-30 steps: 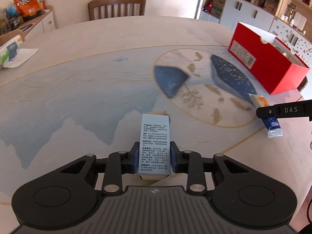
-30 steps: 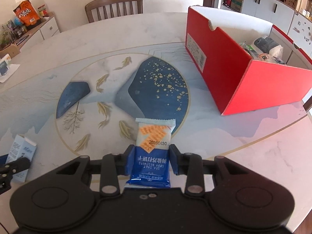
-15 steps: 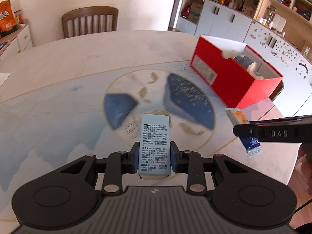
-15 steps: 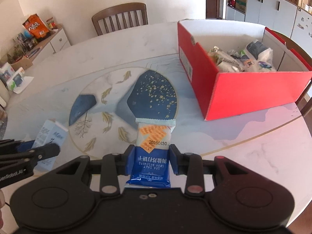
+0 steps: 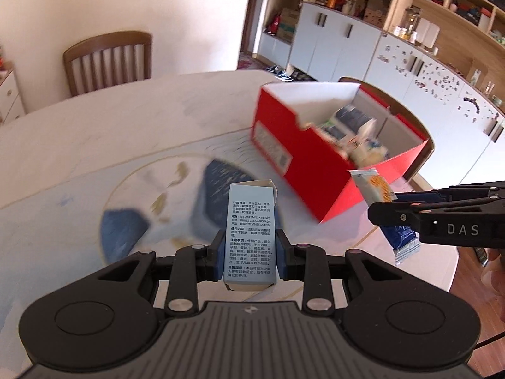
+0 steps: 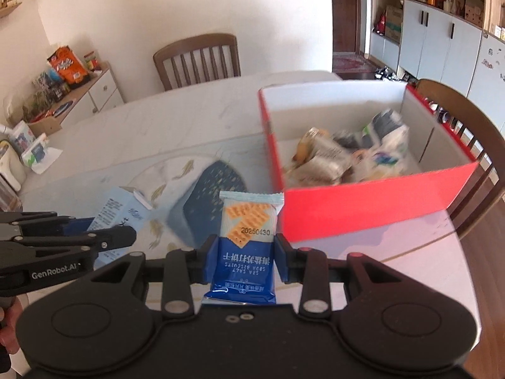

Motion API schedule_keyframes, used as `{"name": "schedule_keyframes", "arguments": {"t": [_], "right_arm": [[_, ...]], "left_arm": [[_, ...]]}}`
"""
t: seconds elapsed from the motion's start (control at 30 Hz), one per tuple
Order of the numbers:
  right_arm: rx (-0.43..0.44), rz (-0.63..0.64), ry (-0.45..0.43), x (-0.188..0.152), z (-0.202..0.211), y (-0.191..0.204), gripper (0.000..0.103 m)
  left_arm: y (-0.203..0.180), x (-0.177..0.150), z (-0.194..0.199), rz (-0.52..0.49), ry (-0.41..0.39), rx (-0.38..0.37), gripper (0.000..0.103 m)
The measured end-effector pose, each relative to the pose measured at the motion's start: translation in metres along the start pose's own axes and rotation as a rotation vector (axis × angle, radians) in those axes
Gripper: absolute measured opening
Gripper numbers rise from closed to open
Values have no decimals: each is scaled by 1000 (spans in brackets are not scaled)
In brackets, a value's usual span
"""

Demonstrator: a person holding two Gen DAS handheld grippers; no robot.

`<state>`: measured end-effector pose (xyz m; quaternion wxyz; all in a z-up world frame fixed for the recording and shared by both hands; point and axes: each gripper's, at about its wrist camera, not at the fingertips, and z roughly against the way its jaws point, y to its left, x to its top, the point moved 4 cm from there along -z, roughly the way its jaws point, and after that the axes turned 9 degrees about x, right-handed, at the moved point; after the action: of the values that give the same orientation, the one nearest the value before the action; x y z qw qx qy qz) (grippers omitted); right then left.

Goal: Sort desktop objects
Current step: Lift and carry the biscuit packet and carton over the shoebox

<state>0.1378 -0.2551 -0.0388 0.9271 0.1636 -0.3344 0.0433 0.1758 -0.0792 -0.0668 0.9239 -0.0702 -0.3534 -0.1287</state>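
Clearance over the near wall of the red box [image 6: 372,208], already part-filled with packets on the table [image 6: 176,126], is best secured first. The pale carton [image 5: 251,233], pinched by the left gripper [image 5: 251,252], and the biscuit packet [image 6: 244,246], clamped in the right gripper [image 6: 246,257], should be released only once held above a free patch inside.

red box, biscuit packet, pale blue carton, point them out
red box [image 6: 363,208], right wrist view, front wall
biscuit packet [image 6: 244,246], right wrist view, middle of wrapper
pale blue carton [image 5: 251,233], left wrist view, printed face
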Motion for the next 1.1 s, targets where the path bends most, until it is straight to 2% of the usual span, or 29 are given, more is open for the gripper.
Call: {"name": "schedule_keyframes", "arguments": {"t": [0.47,0.7,1.1], "right_arm": [[-34,-32,-51,38,21,-83,36],[-59,-11,-89,60,30,-115,36],[-66,55,-83,93,12,-146,36]], "left_arm": [[-81,65,-27,-65,-68,-53,29],[-110,100,-36,-88,-105,-60,29],[-144,139,-92,-116,-53,-47,29]]}}
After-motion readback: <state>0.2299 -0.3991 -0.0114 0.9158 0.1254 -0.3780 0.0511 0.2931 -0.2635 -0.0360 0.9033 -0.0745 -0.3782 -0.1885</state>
